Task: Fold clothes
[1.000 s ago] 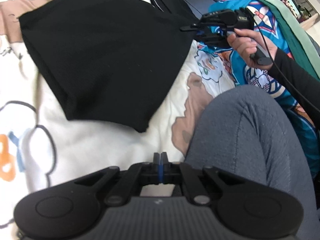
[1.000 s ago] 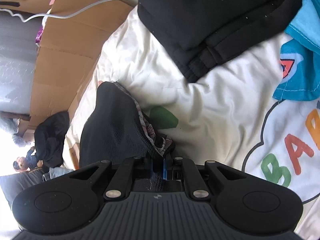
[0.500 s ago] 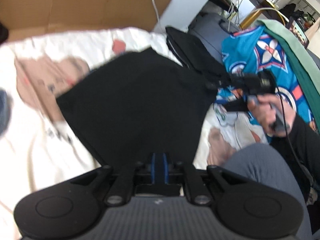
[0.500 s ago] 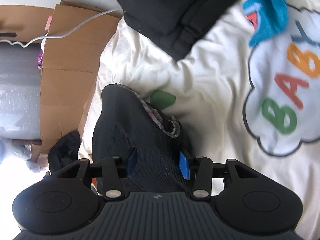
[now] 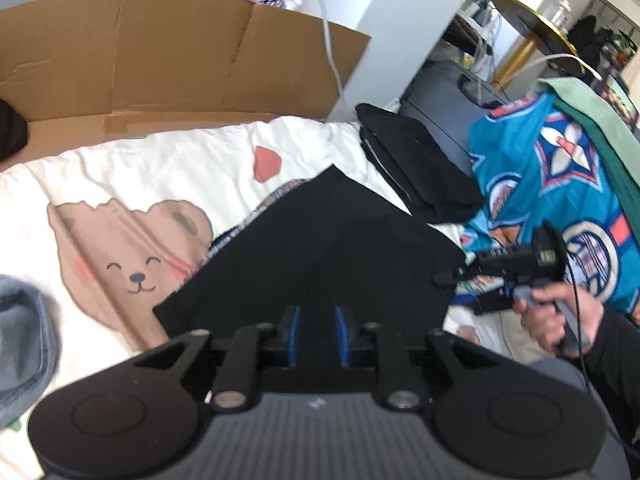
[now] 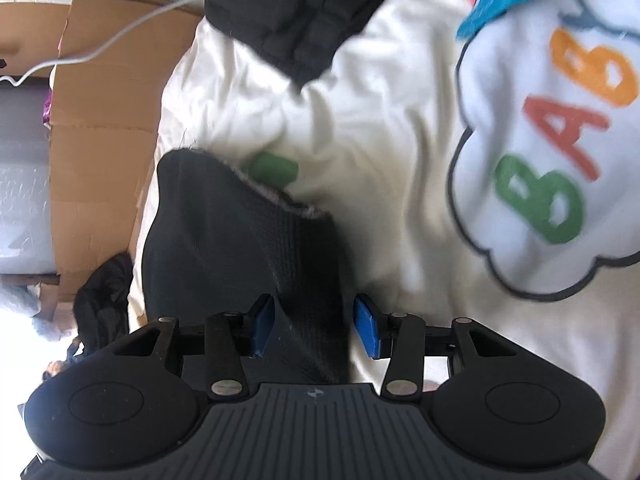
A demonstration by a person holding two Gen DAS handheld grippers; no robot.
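The left gripper [image 5: 316,334] has its blue-padded jaws a little apart with nothing pinched, poised at the near edge of the black garment [image 5: 320,248]. The right gripper [image 6: 314,330] stands wide apart, the garment's cloth running loose between its pads [image 6: 367,330]; in the left wrist view it sits at the garment's right corner, held by a hand [image 5: 556,320] in a dark sleeve.

The garment lies flat in a rough diamond on a white bedsheet [image 5: 152,168], its far edge showing a patterned trim. Left of the garment the bedsheet bears a brown bear print [image 5: 128,252]; to its right, colourful "BAB" letters in a cloud [image 6: 560,140]. Beyond the garment lies a folded black pile [image 5: 416,172], and right of that a teal patterned cloth [image 5: 560,184]. Flattened cardboard [image 5: 160,52] lines the wall behind the garment, a white cable [image 5: 330,40] trailing over it.
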